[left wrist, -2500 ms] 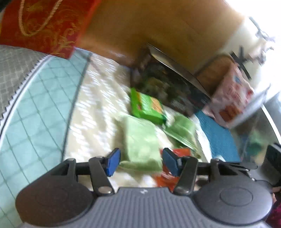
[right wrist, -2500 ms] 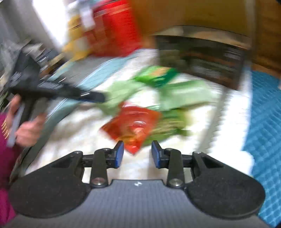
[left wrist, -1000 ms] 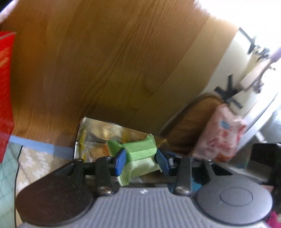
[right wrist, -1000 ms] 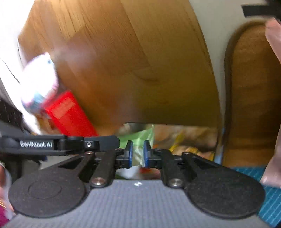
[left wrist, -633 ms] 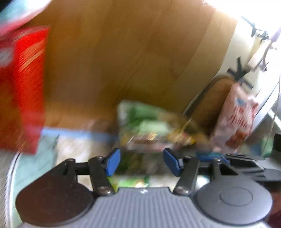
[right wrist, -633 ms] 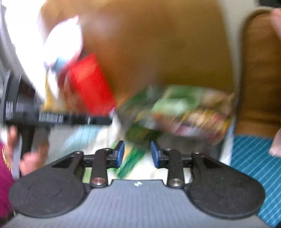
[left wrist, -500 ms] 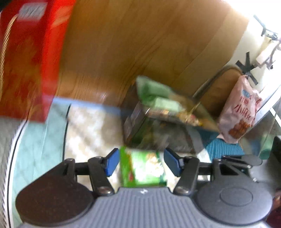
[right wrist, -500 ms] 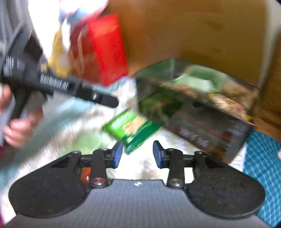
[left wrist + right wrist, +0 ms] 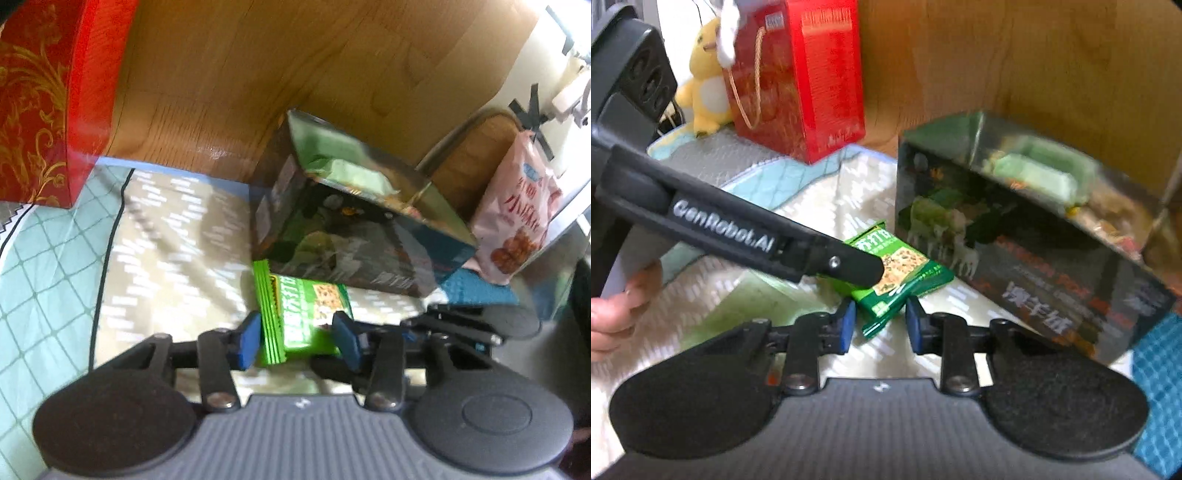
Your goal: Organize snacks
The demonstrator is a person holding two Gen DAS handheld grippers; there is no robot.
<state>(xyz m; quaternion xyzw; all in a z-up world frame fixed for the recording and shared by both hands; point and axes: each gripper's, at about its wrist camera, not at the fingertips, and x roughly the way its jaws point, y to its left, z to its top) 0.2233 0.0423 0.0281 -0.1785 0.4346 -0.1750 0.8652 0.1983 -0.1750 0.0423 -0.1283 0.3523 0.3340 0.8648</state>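
bright green snack packet (image 9: 303, 314), red gold-scrolled gift bag (image 9: 40, 103), dark printed box (image 9: 1015, 236), blue-padded tongs (image 9: 297, 341)

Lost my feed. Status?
Left hand-held gripper open, straddling green cracker packet. Right hand-held gripper open, empty. Snack box close behind.

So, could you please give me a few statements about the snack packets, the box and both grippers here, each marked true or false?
1. The bright green cracker packet lies on the cloth in front of the dark printed box. True.
2. The left gripper is shut. False: its jaws are open on either side of the packet.
3. A pale green packet lies inside the box. True.
4. The right gripper holds a red packet. False: it is open, holding nothing.
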